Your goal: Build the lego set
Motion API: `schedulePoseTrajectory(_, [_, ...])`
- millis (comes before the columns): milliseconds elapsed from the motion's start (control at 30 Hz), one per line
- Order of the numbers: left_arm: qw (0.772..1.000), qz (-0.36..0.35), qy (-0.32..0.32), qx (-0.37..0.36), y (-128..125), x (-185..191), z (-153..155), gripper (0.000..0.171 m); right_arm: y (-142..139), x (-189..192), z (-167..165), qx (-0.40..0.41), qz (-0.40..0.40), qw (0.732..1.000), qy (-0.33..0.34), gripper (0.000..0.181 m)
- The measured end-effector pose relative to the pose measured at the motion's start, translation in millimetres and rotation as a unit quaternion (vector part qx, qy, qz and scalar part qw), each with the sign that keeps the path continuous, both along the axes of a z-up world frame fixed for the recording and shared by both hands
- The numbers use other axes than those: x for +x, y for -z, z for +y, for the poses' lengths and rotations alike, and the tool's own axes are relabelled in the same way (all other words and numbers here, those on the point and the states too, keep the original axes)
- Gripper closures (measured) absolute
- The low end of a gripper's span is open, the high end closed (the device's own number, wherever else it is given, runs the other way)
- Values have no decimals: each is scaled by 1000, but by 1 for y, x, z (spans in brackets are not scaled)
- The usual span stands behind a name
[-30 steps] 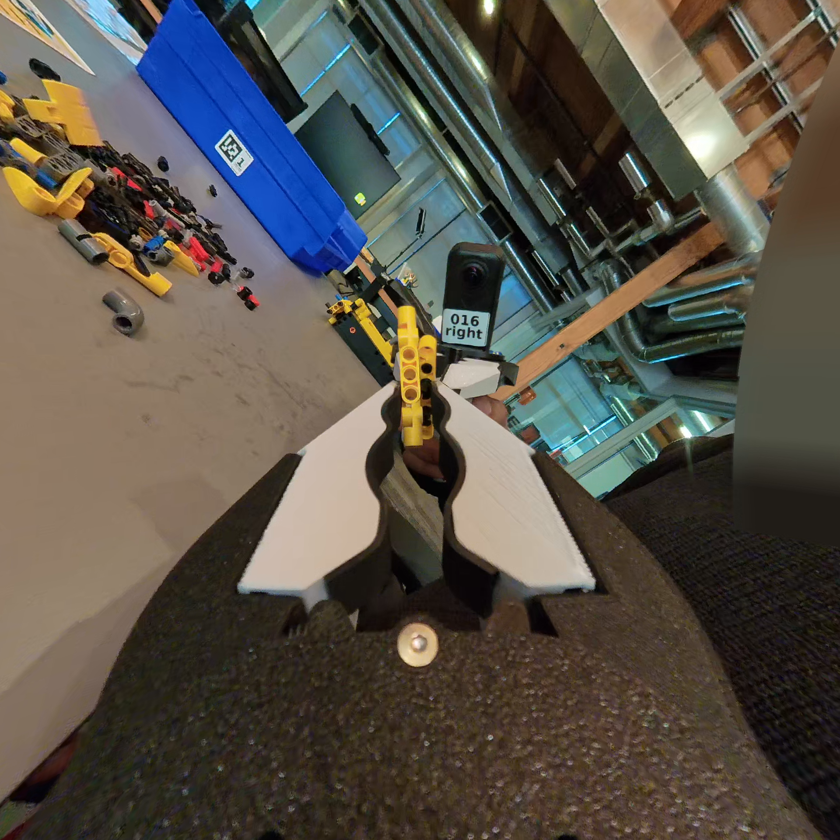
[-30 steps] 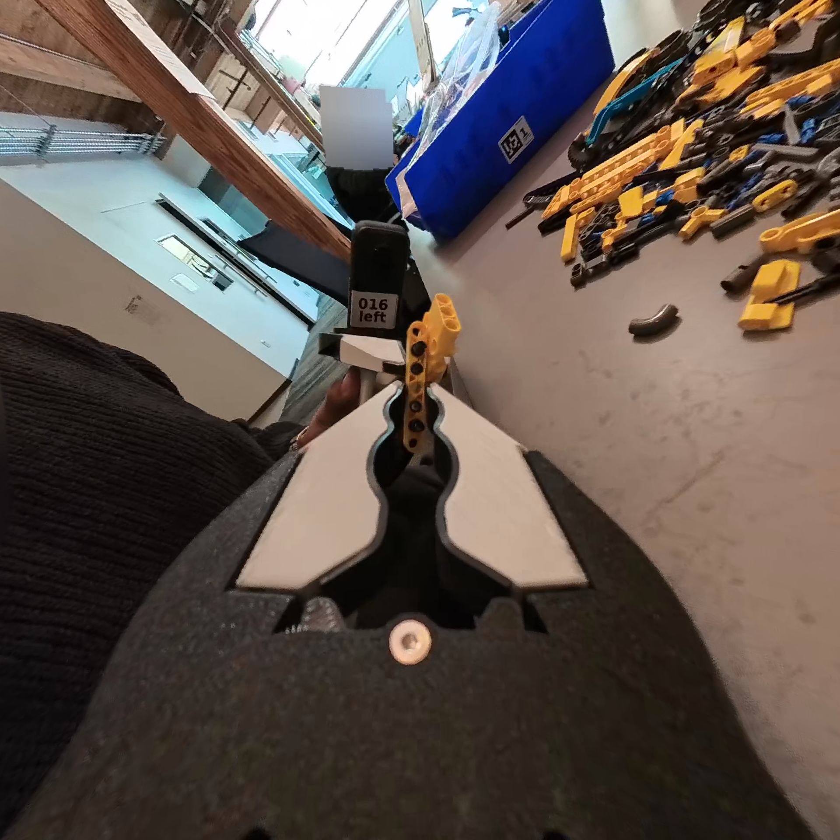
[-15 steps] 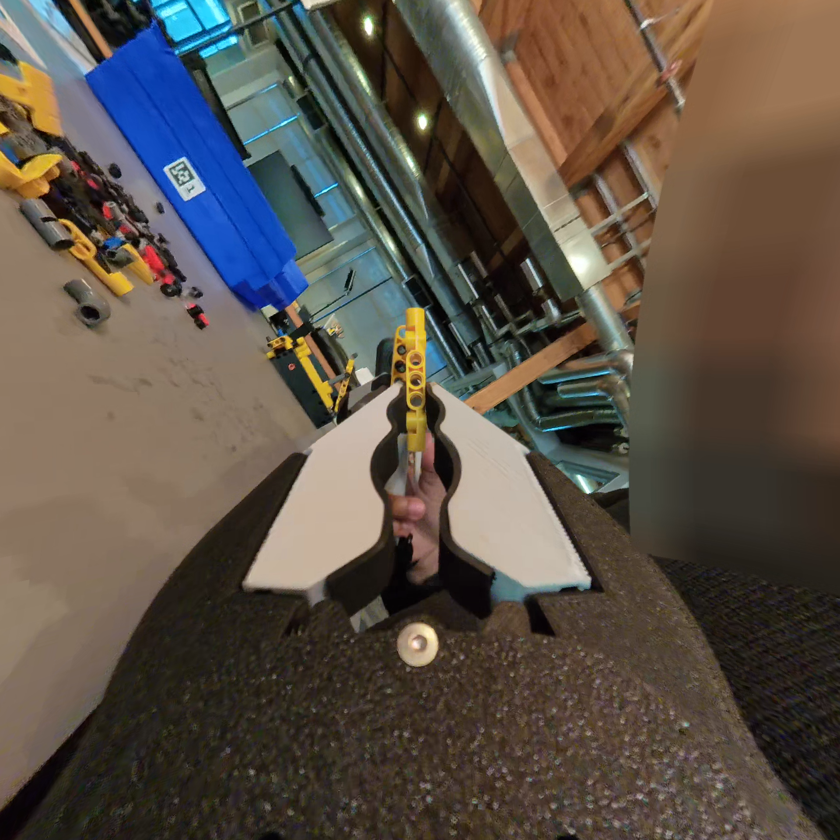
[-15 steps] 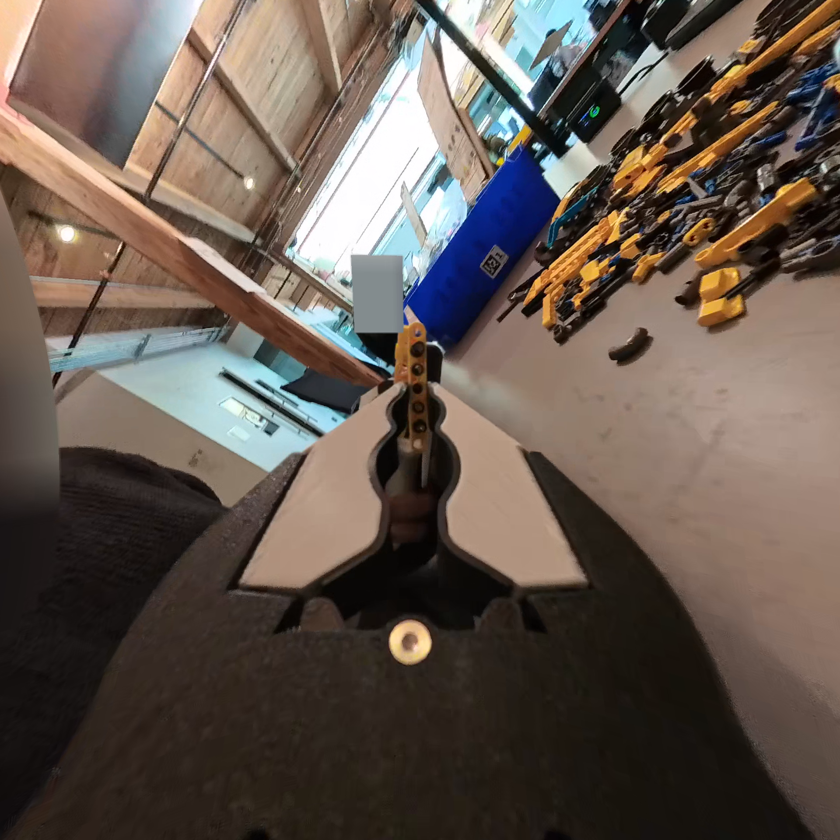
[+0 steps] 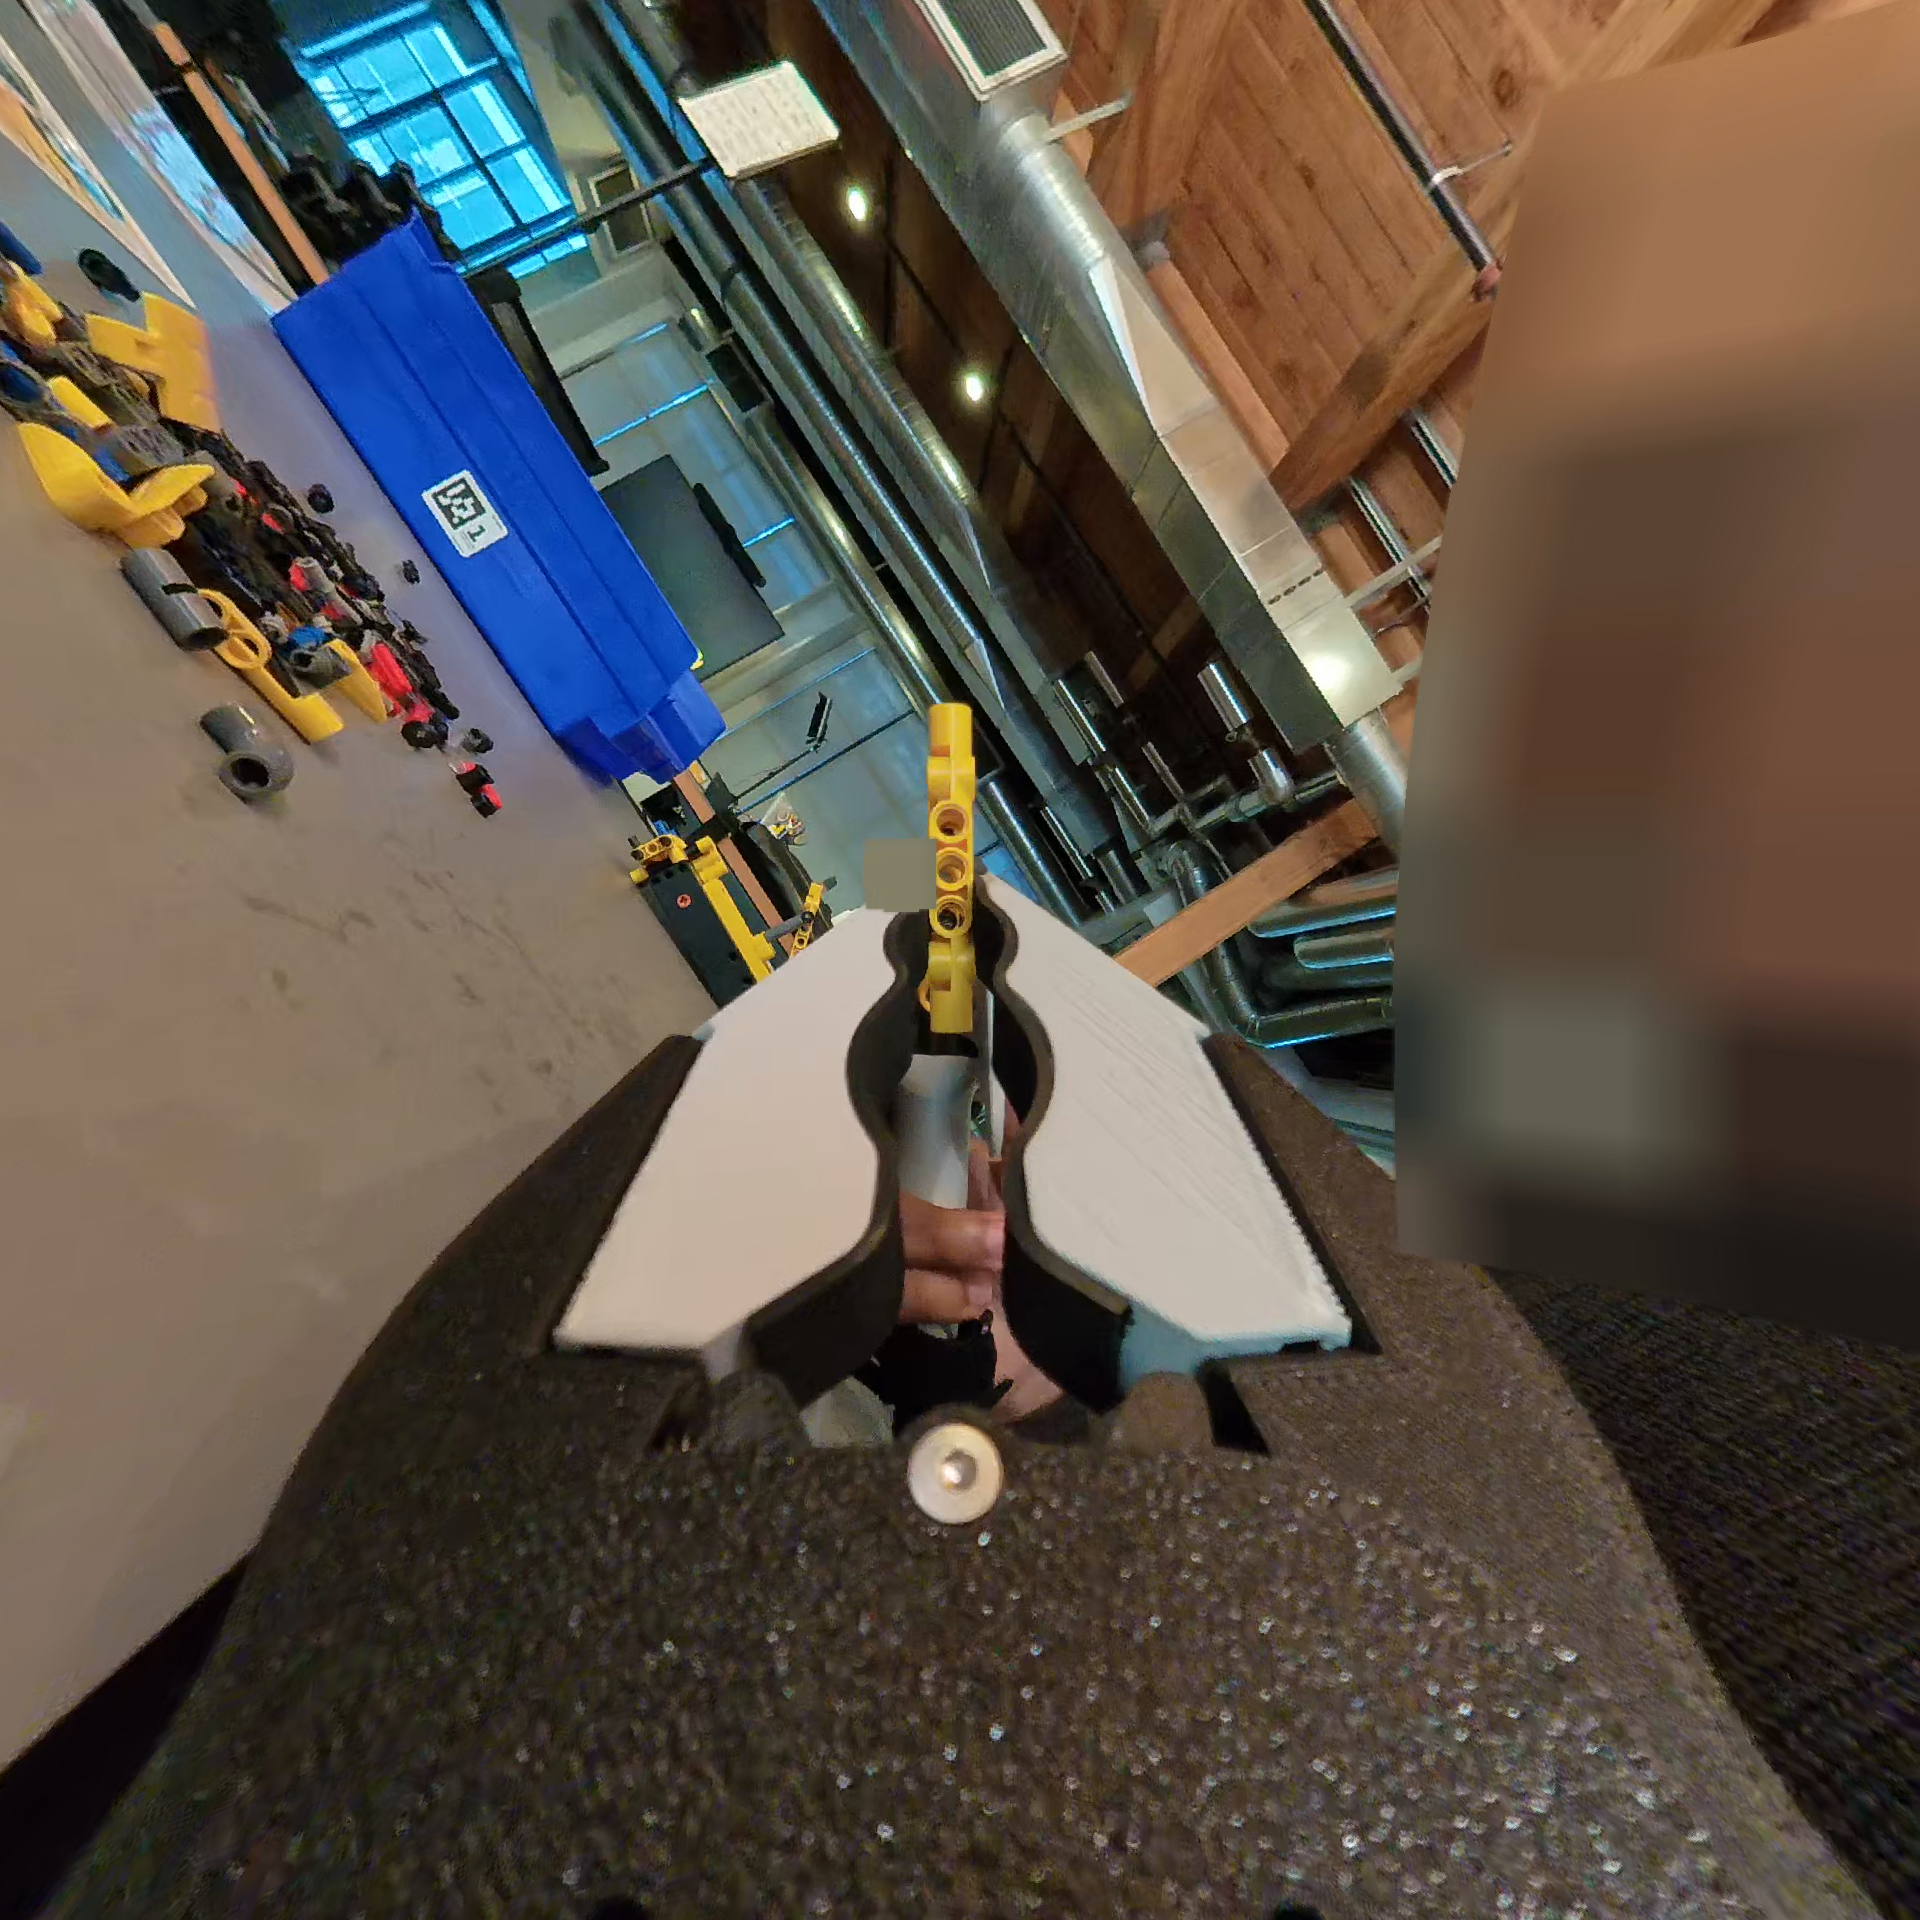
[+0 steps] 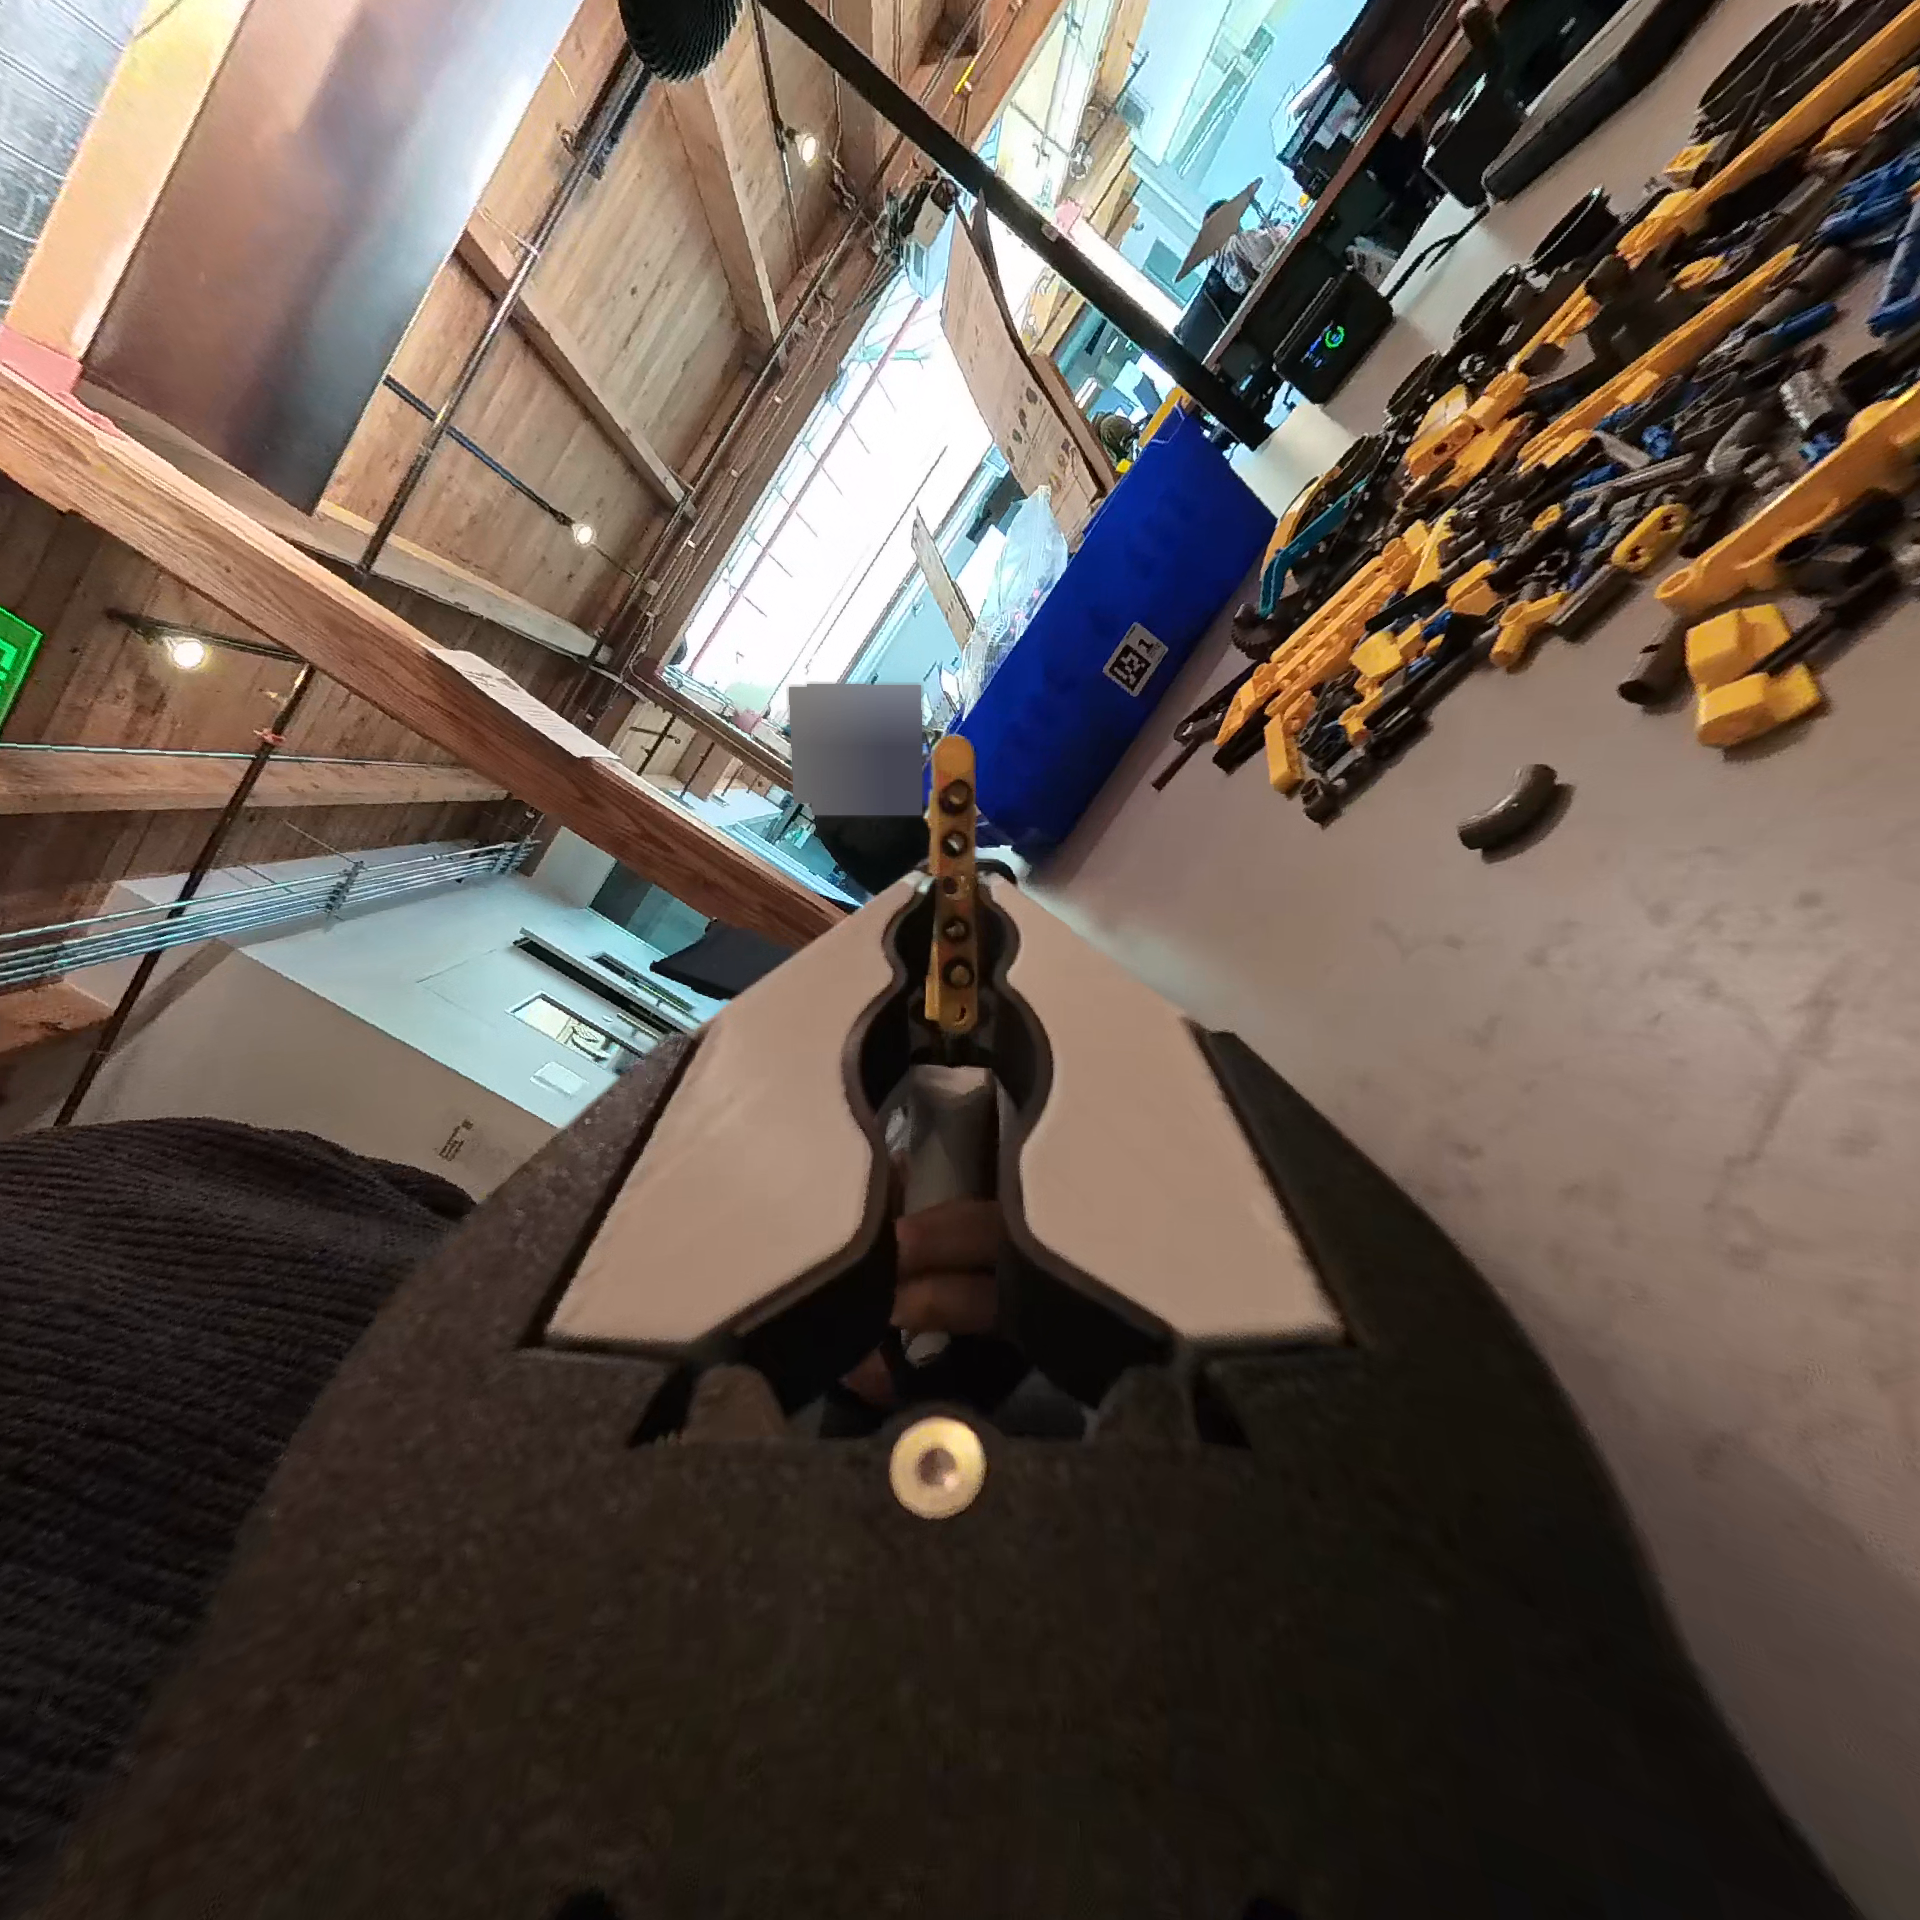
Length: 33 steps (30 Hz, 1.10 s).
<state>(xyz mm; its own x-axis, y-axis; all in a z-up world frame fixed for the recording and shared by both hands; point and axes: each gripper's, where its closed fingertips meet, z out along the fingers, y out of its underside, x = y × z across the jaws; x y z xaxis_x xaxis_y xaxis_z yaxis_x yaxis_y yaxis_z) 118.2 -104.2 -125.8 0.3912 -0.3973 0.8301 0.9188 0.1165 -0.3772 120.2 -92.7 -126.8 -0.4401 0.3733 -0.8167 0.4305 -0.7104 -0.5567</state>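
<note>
- Yellow holed beam [image 5: 949,873] pinched between left tool [image 5: 951,914] tips, sticking out past them.
- Same beam [image 6: 952,883] clamped likewise in right tool [image 6: 954,904], both tools lifted off the desk [image 6: 1455,1039].
- Left of the left tool: blue bin [image 5: 499,499], scattered yellow and black parts [image 5: 208,540].

Both wrist views have tilted further upward since a second ago; more ceiling shows, less desk [image 5: 260,1039]. The opposing gripper's camera body (visible earlier) is gone from each view. The yellow beam [image 5: 950,883] now appears edge-on, vertical.
</note>
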Motion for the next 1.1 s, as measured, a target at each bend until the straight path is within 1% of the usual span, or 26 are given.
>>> schedulePoseTrajectory(167, [1000,16,2,-16,2,3,3,166,2,4,1,28,-2,1000,-2,175])
schedulePoseTrajectory(567, [996,49,60,-42,6,19,7,166,8,21,2,59,-11,995,-81,175])
schedulePoseTrajectory(667, [994,63,72,-51,7,22,7,166,9,25,1,48,-19,994,-101,175])
schedulePoseTrajectory(833, [993,84,65,-54,8,24,7,166,11,28,1,5,-48,991,-123,175])
schedulePoseTrajectory(1000, [992,83,70,-57,11,26,9,166,13,29,2,8,-69,989,-130,175])
schedulePoseTrajectory(1100, [990,74,95,-69,11,28,9,166,14,31,2,17,-70,989,-130,175])
